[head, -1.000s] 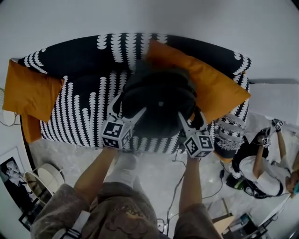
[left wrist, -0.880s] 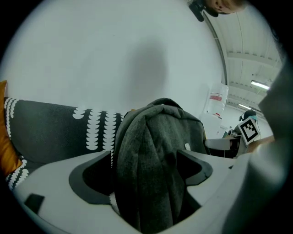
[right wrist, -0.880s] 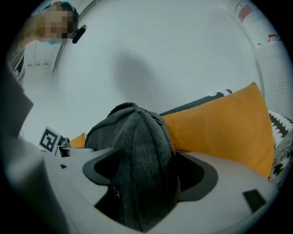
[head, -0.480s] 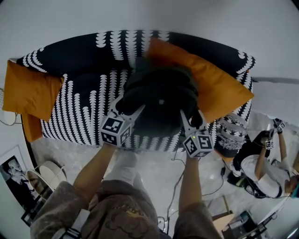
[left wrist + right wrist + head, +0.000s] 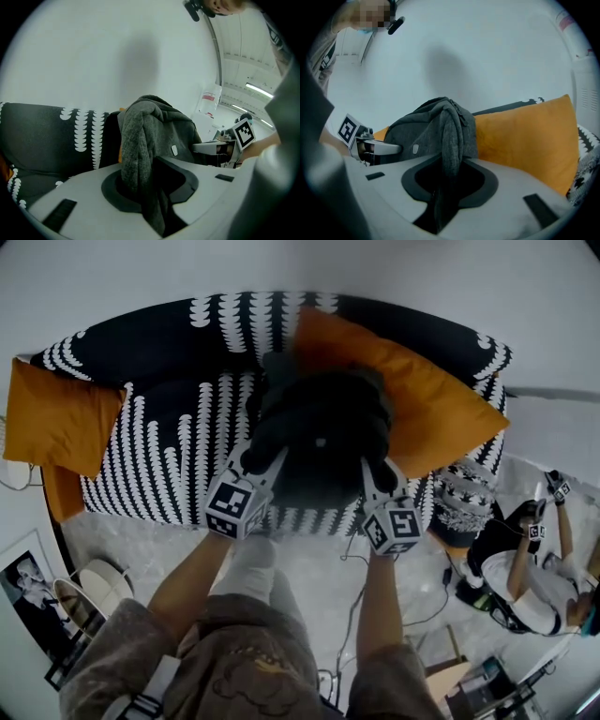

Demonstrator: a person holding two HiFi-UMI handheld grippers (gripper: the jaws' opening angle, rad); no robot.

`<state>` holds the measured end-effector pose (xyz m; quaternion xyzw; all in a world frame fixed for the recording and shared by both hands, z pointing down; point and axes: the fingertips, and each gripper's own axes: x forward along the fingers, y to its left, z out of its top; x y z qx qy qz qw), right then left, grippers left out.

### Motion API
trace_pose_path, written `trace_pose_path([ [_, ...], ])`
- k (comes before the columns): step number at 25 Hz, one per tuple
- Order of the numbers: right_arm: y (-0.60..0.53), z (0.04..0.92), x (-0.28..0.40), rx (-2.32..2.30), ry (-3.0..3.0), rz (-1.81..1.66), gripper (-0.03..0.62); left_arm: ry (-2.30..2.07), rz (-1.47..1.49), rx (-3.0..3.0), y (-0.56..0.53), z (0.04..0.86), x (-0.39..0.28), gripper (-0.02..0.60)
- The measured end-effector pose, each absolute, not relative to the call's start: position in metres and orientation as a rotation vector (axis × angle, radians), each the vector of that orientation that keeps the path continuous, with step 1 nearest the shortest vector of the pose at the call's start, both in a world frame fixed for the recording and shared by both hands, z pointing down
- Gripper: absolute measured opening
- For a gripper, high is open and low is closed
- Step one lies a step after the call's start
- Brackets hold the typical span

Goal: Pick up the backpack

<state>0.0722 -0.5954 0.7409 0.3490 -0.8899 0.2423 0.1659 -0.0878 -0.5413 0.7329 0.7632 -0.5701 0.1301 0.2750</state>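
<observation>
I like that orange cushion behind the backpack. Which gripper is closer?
Right. Both grippers just closed on the backpack: the right gripper beside the cushion, the left gripper on the far side.

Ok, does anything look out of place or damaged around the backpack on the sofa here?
Nothing stands out. The dark grey fabric backpack sits on the black-and-white patterned sofa against an orange cushion. The left gripper and right gripper, jaws just closed further, each pinch a fold of its fabric.
</observation>
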Motion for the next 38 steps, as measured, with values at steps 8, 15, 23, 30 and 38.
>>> trace_pose_path([
  [8, -0.565, 0.720, 0.093, 1.042, -2.541, 0.699, 0.064, -1.527, 0.374, 2.116, -0.516, 0.707, -0.064, 0.075],
  [15, -0.541, 0.662, 0.103, 1.112, -2.605, 0.676, 0.061, -1.554, 0.372, 2.201, -0.498, 0.644, -0.056, 0.074],
  [23, -0.510, 0.543, 0.105, 1.101, -2.673, 0.619, 0.063, -1.574, 0.366, 2.254, -0.467, 0.523, -0.055, 0.074],
  [30, -0.472, 0.456, 0.111, 1.091, -2.732, 0.581, 0.061, -1.606, 0.340, 2.311, -0.434, 0.436, -0.049, 0.074],
  [38, -0.430, 0.410, 0.129, 1.091, -2.782, 0.491, 0.060, -1.643, 0.310, 2.356, -0.389, 0.392, -0.029, 0.074],
])
